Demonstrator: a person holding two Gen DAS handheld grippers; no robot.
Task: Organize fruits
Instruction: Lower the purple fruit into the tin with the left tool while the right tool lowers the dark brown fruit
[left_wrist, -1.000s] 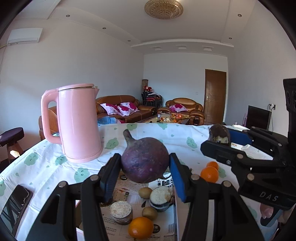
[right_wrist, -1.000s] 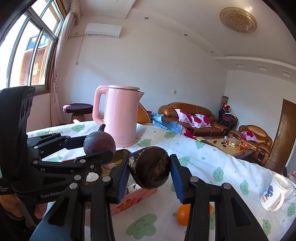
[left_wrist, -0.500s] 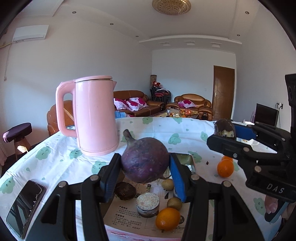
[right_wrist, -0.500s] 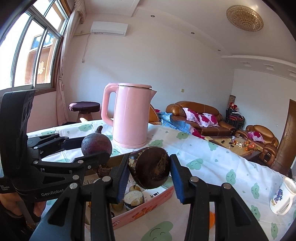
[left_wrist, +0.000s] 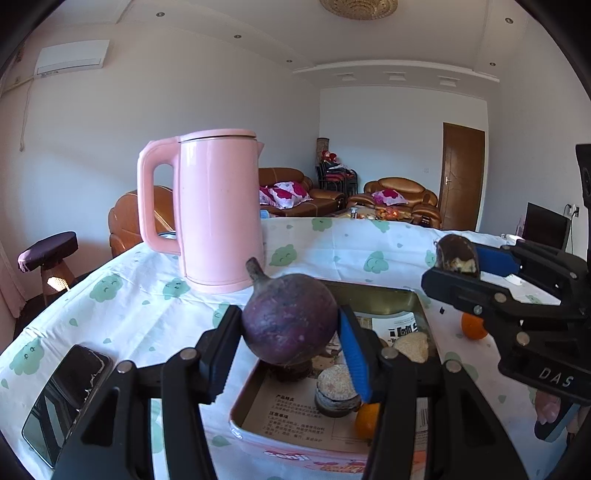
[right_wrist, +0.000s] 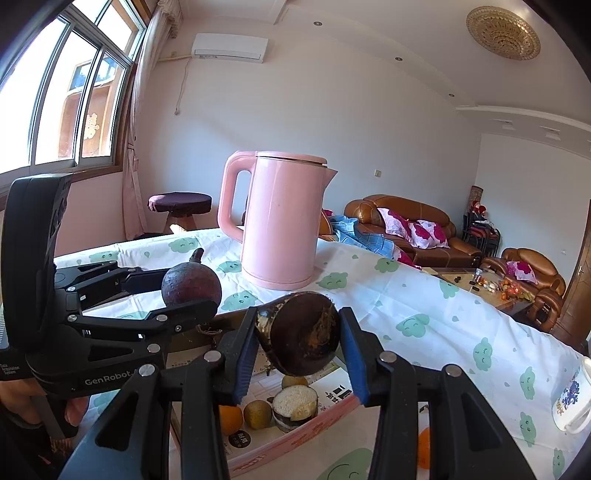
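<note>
Both grippers loaded over pink box (left_wrist: 258, 439): left gripper (left_wrist: 290, 334) clamps whole purple fruit (left_wrist: 290, 323), right gripper (right_wrist: 297, 341) clamps dark cut fruit half (right_wrist: 303, 338).

A home living room. Brown leather sofas (left_wrist: 295, 192) with flowered cushions, a coffee table (right_wrist: 476, 284) with clutter, wall air conditioner (right_wrist: 231, 48), ornate ceiling light (right_wrist: 502, 33), wooden door (left_wrist: 463, 177), curtained window (right_wrist: 74, 85). Foreground table in cloud-print cloth (left_wrist: 369, 243) carries a pink kettle (left_wrist: 218, 210).
</note>
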